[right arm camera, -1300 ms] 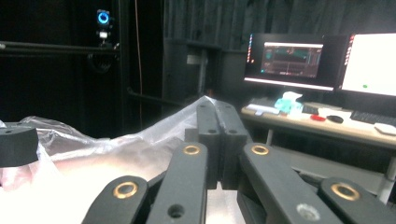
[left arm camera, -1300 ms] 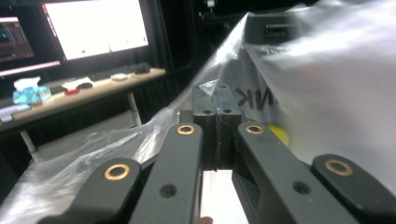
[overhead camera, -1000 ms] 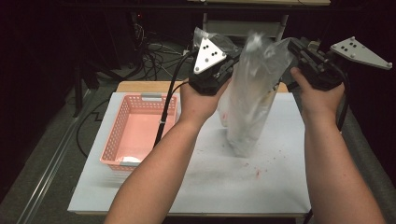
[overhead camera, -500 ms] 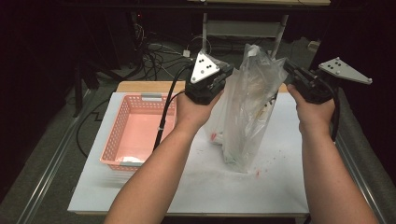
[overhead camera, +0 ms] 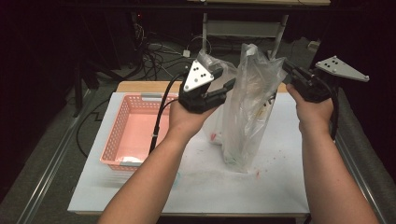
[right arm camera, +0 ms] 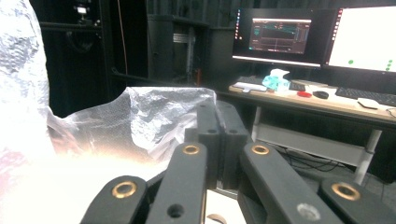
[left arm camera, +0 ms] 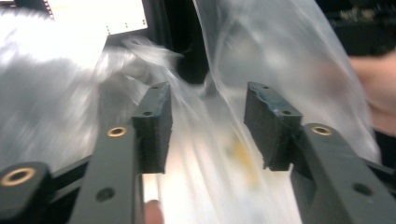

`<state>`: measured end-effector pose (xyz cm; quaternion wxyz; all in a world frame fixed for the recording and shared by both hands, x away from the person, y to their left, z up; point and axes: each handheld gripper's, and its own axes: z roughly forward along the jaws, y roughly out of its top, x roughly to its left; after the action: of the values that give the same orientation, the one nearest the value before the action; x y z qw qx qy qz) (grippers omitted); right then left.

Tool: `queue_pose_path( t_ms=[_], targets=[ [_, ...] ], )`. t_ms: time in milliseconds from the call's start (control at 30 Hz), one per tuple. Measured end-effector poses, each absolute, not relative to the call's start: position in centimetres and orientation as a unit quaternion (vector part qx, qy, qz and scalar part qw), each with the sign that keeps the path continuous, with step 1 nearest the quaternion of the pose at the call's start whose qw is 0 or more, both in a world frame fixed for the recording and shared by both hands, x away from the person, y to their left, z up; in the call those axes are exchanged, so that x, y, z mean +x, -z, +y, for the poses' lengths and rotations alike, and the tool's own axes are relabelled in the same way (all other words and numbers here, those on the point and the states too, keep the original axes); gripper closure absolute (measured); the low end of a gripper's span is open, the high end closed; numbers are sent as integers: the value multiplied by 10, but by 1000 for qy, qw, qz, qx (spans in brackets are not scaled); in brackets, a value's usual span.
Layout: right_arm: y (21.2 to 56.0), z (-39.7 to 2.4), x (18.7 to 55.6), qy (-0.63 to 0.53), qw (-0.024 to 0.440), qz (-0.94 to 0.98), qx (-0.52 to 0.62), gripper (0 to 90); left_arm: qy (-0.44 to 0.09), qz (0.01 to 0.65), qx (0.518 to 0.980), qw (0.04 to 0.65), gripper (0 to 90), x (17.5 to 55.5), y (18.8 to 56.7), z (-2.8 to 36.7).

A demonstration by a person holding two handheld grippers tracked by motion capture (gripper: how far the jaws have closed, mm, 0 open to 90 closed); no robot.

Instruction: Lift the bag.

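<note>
A tall clear plastic bag [overhead camera: 247, 126] stands upright on the white table top [overhead camera: 210, 186], with yellowish and red contents dimly visible through the film. My right gripper [overhead camera: 285, 70] pinches its upper right edge; in the right gripper view the jaws [right arm camera: 218, 121] are pressed together on the crinkled film [right arm camera: 140, 116]. My left gripper [overhead camera: 226, 86] is at the bag's upper left. Its jaws have just been opening, and in the left gripper view the pads [left arm camera: 208, 126] stand apart, with loose film [left arm camera: 280, 60] between them but not squeezed.
A pink slotted basket [overhead camera: 135, 130] sits on the table's left half with a small white item [overhead camera: 132, 159] in its near corner. Small red specks dot the table around the bag's foot. Beyond the table are cables on the floor and a desk with monitors [right arm camera: 280, 35].
Both hands came down and the bag's bottom settled on the table. The left gripper's jaws, shut on the bag's top before, have spread apart.
</note>
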<state>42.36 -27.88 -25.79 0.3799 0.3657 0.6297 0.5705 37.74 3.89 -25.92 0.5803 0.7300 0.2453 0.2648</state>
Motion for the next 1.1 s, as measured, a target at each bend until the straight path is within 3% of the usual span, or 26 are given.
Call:
queue_pose_path(
  t_ms=[300, 633, 1100],
  targets=[
    [259, -275, 422, -564, 381, 637, 361, 896, -228, 266, 740, 574, 375, 342, 304, 65],
    [252, -279, 398, -574, 365, 651, 337, 673, -168, 302, 767, 541, 259, 330, 374, 79],
    [264, -298, 347, -580, 363, 652, 326, 591, -143, 311, 795, 500, 60, 316, 418, 66]
  ],
)
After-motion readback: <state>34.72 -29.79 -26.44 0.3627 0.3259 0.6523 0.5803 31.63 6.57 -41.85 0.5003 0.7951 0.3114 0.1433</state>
